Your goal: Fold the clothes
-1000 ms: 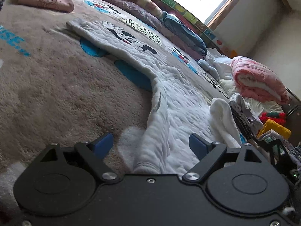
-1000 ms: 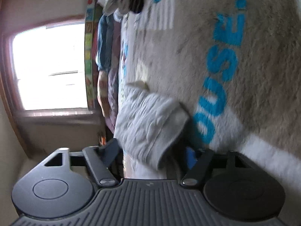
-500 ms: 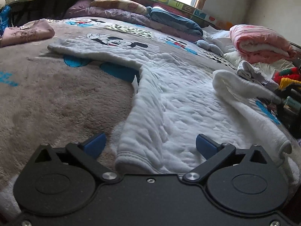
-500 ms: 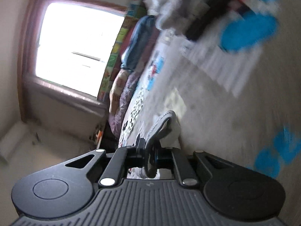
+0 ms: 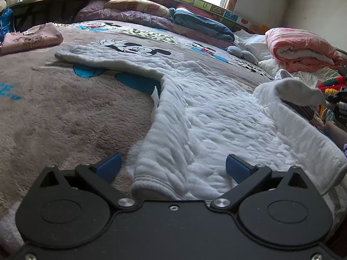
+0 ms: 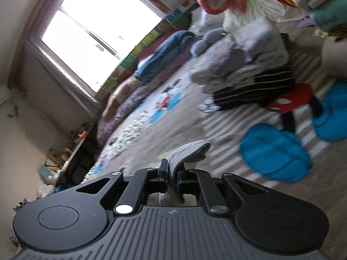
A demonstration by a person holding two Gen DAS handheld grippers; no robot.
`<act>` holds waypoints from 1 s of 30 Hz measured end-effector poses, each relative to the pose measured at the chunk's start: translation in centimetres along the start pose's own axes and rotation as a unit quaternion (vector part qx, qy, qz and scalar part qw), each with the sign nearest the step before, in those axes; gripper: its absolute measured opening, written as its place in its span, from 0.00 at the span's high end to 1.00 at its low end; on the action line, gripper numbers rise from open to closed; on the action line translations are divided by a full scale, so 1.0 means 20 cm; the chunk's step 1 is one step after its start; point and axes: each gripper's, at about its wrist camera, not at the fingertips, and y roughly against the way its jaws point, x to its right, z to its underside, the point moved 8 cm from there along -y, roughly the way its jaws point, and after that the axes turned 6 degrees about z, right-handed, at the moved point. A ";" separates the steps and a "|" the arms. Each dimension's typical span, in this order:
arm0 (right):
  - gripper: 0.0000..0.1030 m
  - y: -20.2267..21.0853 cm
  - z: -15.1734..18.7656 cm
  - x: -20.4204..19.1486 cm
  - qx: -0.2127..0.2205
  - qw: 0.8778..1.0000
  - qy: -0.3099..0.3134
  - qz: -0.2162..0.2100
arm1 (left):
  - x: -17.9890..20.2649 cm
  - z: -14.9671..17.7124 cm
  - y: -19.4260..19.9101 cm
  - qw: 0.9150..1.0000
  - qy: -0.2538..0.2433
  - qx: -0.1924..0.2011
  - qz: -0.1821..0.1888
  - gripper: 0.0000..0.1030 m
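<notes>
Blanket [image 5: 54,112] covers the bed beneath a bright window [image 6: 104,32].

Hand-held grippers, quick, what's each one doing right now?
Left hand-held gripper: open, straddling the white garment's hem.
Right hand-held gripper: shut on the garment's cuff.

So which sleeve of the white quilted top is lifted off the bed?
The sleeve on the camera's right, its cuff raised in the air; the other sleeve lies flat on the beige blanket.

Black hand-held gripper [image 5: 173,169], blue pads [image 5: 109,166] (silver screws), ribbed housing
</notes>
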 end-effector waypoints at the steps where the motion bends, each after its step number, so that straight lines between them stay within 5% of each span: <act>1: 0.91 -0.01 -0.02 0.04 -0.002 1.000 0.001 0.007 | 0.00 0.00 0.00 1.000 -0.002 0.000 -0.001 0.00; 18: 0.91 -0.13 -0.14 0.26 -0.078 0.987 0.135 0.037 | 0.02 0.01 -0.04 0.999 -0.035 0.007 -0.020 0.00; 23: 0.91 -0.20 -0.18 0.16 -0.105 0.955 0.270 0.066 | 0.02 0.01 -0.05 0.999 -0.039 0.009 -0.022 0.00; 30: 0.92 -0.29 -0.25 0.04 -0.110 0.914 0.381 0.089 | 0.02 0.01 -0.06 0.998 -0.048 0.013 -0.025 0.00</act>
